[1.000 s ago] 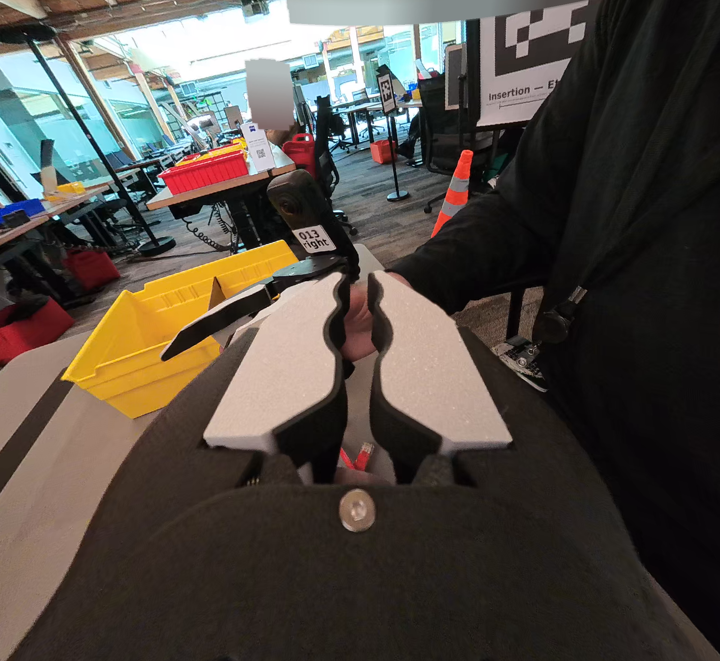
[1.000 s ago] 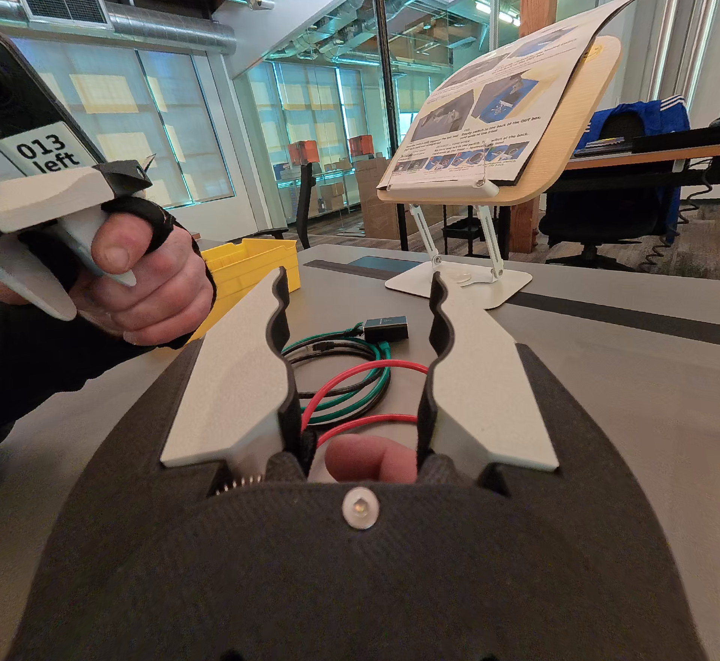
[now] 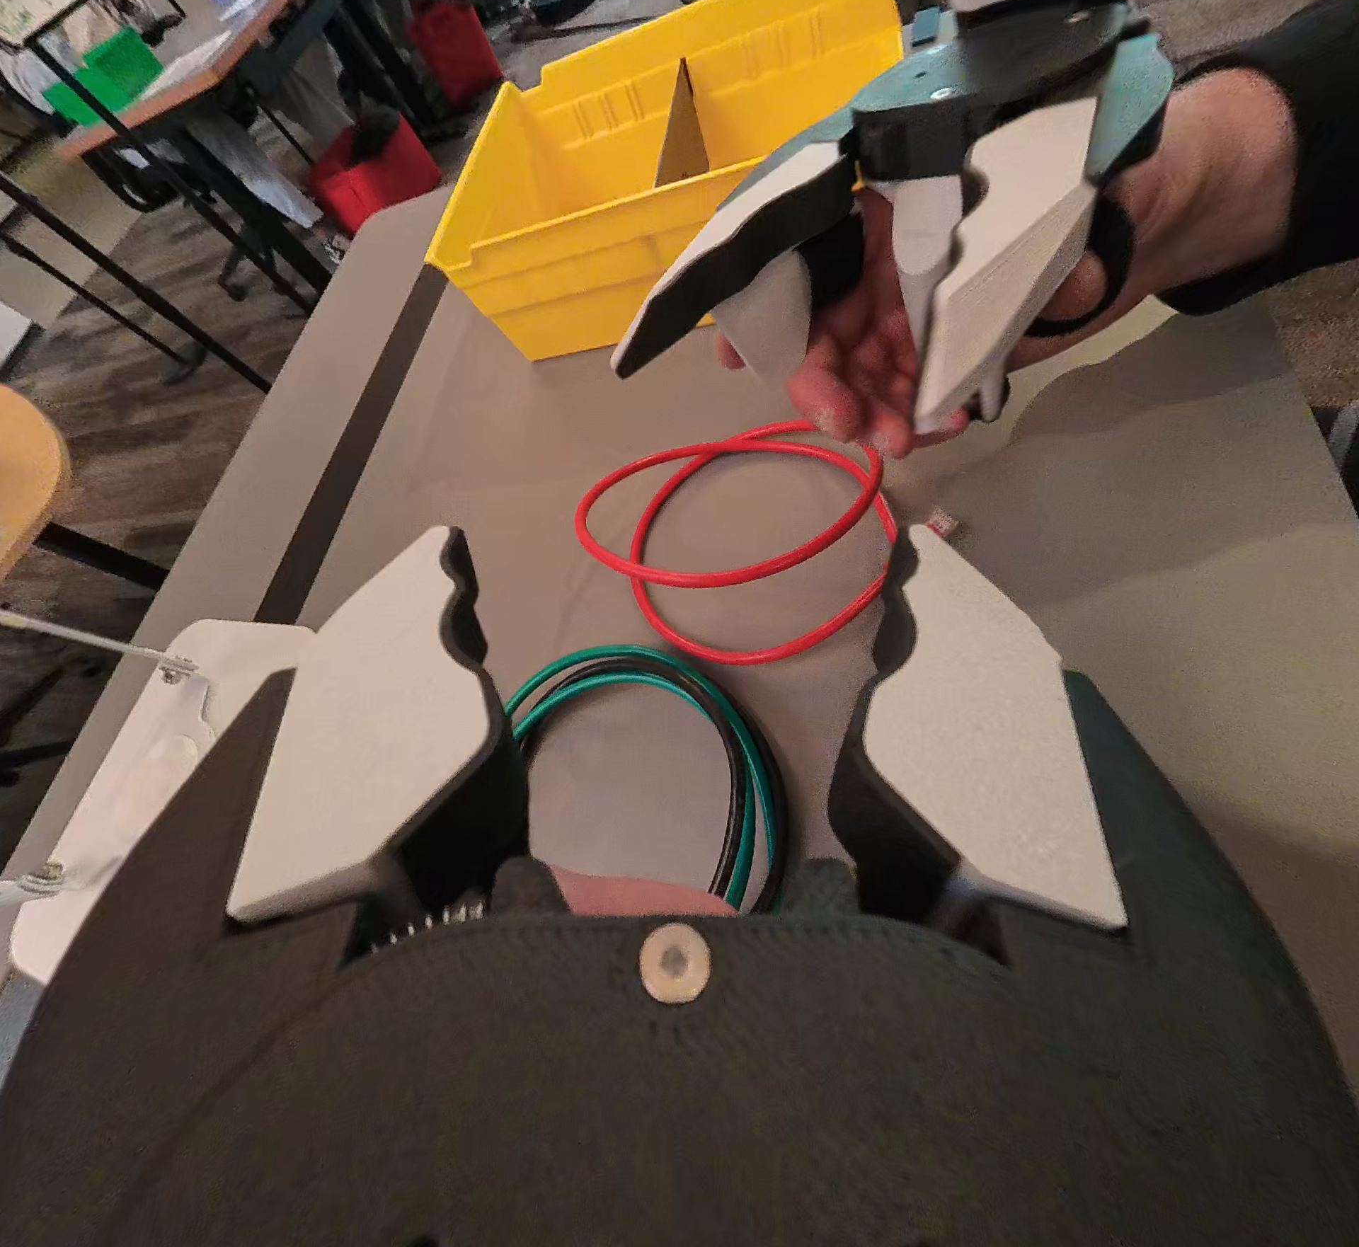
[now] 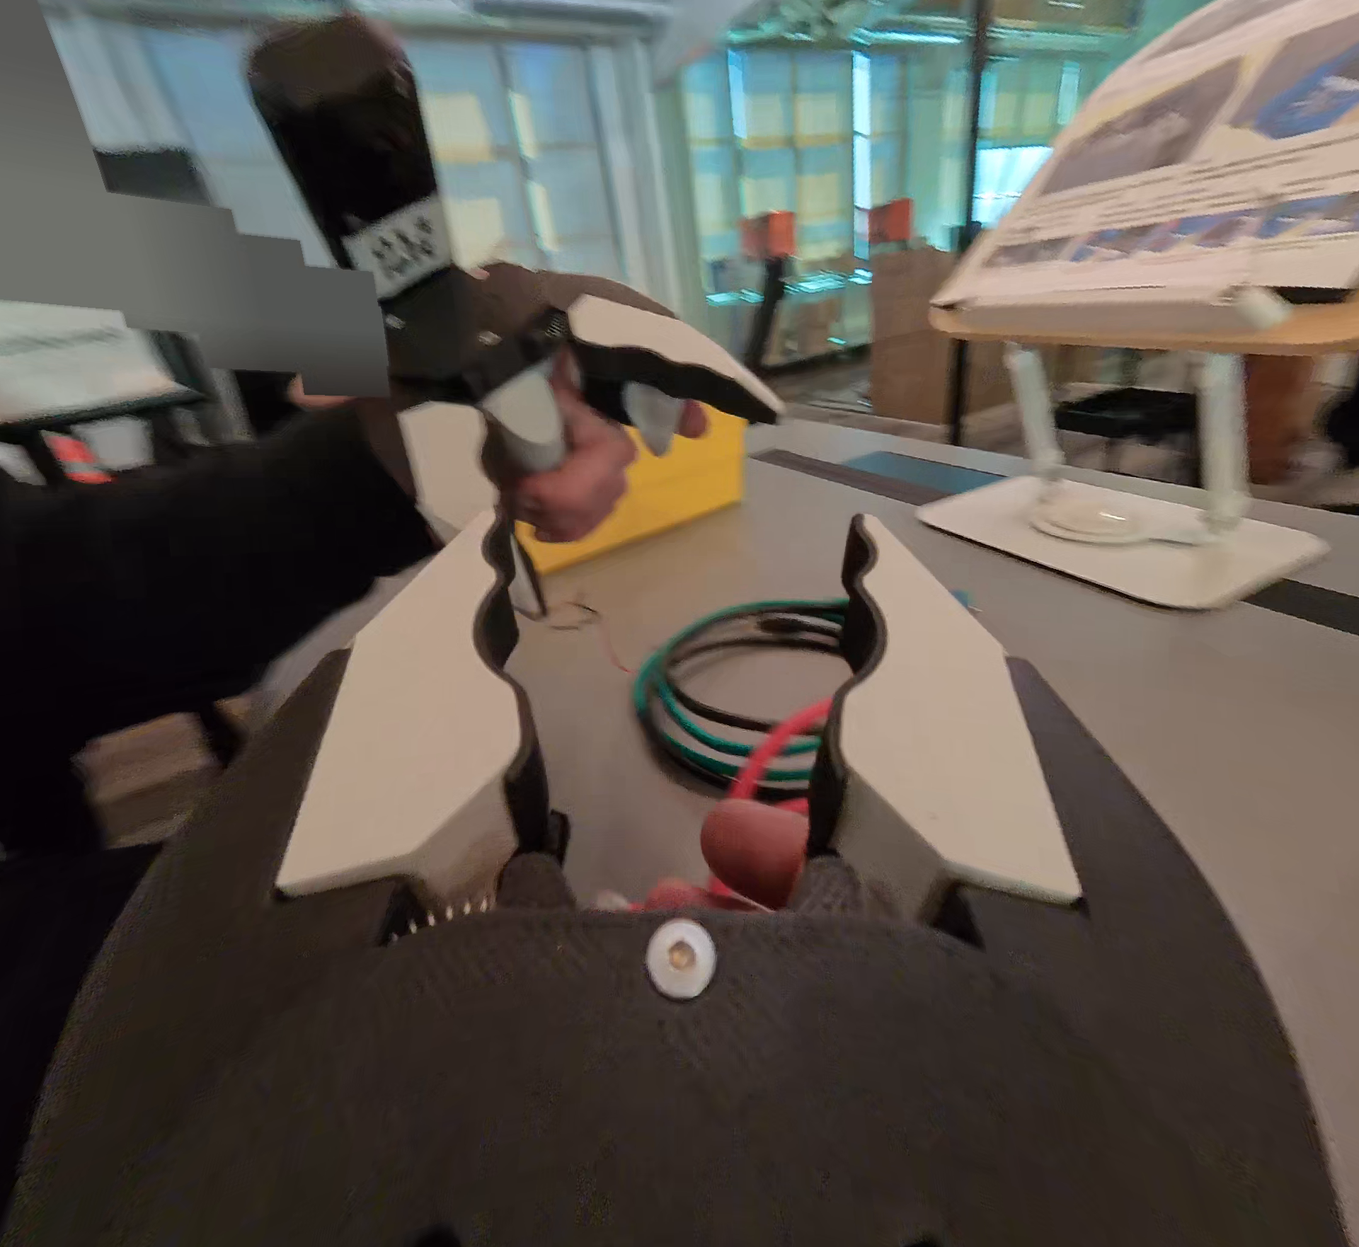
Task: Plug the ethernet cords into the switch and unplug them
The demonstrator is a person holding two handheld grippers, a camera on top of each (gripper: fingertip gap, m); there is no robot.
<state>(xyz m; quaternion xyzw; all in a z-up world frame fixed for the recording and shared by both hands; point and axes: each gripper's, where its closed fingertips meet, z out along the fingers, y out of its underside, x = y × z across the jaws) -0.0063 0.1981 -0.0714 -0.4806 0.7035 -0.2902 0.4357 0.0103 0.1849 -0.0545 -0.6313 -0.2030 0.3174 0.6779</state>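
Note:
A red ethernet cord (image 3: 735,660) lies coiled on the grey table (image 3: 1140,623). A green and a black cord (image 3: 757,770) lie coiled together nearer my left gripper. My left gripper (image 3: 680,542) is open and empty, and hovers above the cords. My right gripper (image 3: 779,388) is open and empty beyond the red coil. In the right wrist view my right gripper (image 4: 673,528) frames the green and black coil (image 4: 662,704) and the red cord (image 4: 779,741), with the left gripper (image 4: 651,506) open at the left. I see no switch in either view.
A yellow bin (image 3: 588,241) with a cardboard divider stands at the table's far end. A white stand base (image 3: 147,734) sits at the left edge; it carries a tilted board with a printed sheet (image 4: 1176,197). A small plug end (image 3: 943,520) lies right of the red coil. My two grippers' fingertips are within a few centimetres of each other.
My left gripper has opened from nearly shut and tipped down to face the table and cords. My right gripper stays open and has swung towards the left gripper; the small black box has left its view.

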